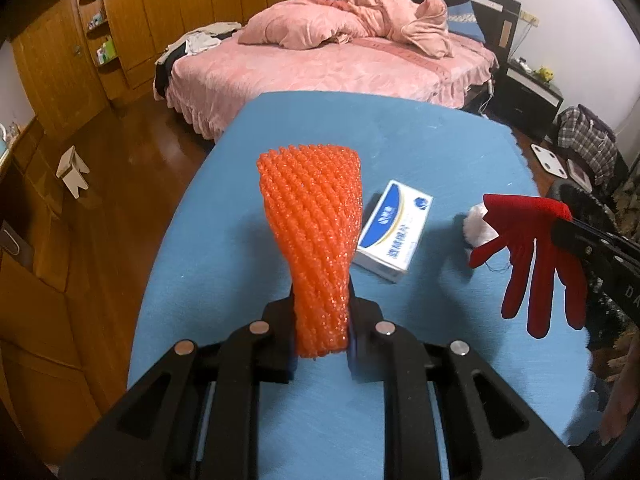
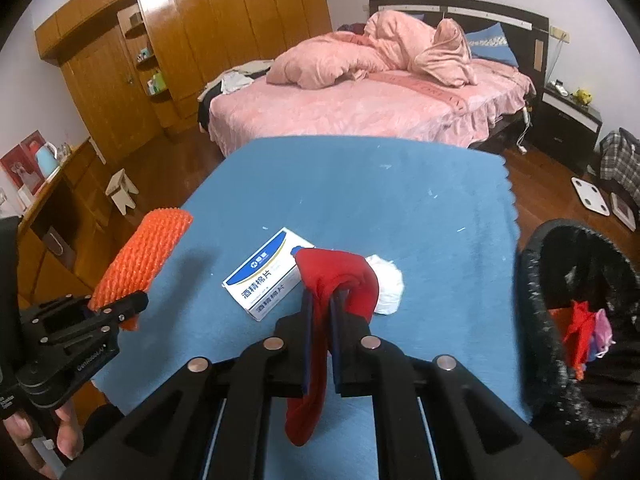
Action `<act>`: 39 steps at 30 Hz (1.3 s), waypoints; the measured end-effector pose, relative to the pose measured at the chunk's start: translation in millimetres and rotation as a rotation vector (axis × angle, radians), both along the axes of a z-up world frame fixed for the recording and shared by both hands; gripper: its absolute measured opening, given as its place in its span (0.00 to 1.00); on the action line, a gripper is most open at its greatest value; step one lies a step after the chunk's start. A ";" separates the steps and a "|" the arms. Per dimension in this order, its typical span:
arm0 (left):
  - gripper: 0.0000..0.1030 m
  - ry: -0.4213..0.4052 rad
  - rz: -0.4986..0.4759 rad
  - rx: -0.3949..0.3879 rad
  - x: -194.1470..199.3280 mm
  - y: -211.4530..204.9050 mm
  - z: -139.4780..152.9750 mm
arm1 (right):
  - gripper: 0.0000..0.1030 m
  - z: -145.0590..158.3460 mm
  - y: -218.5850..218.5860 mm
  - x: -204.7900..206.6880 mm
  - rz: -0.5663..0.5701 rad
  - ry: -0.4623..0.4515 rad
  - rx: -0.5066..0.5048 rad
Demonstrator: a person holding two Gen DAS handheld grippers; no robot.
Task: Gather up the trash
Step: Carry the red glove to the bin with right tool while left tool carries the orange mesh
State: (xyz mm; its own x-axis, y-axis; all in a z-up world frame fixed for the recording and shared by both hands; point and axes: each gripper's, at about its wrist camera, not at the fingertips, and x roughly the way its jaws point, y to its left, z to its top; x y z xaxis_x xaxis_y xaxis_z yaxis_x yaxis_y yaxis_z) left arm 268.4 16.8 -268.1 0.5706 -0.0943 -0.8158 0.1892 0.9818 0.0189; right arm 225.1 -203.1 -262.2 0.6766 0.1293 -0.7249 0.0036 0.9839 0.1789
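My left gripper (image 1: 322, 322) is shut on an orange foam net sleeve (image 1: 314, 232), held upright above the blue table (image 1: 440, 148); it also shows in the right wrist view (image 2: 140, 256). My right gripper (image 2: 321, 312) is shut on a red glove (image 2: 340, 280), whose fingers hang down in the left wrist view (image 1: 532, 260). A white and blue box (image 2: 266, 276) and a crumpled white tissue (image 2: 386, 284) lie on the table just beyond the right gripper. A black bin (image 2: 560, 320) with red and pink scraps inside stands at the table's right edge.
A pink bed (image 2: 360, 108) lies beyond the table. Wooden wardrobes (image 2: 200, 20) line the left wall. A small white stool (image 2: 122, 192) stands on the wood floor at left. A white scale (image 2: 590, 196) lies on the floor at right.
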 end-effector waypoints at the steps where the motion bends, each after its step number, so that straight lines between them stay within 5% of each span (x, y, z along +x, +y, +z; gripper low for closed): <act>1: 0.17 -0.004 -0.004 0.000 -3.4 -3.7 3.1 | 0.08 2.0 -1.9 -1.9 -0.003 -0.003 -0.001; 19: 0.17 -0.049 -0.095 -0.016 -45.1 -79.3 32.3 | 0.08 26.3 -64.1 -50.9 -0.089 -0.043 -0.036; 39: 0.17 -0.037 -0.221 -0.027 -71.3 -197.2 32.0 | 0.08 41.0 -163.2 -89.1 -0.190 -0.073 -0.085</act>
State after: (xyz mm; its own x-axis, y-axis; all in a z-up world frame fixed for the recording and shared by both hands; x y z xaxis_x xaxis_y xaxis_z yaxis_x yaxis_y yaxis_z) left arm 197.1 -180.4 -236.1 0.5633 -0.2419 -0.7900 0.3992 0.9168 0.0039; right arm 136.0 -366.3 -221.1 0.7338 -0.0652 -0.6762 0.1810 0.9782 0.1021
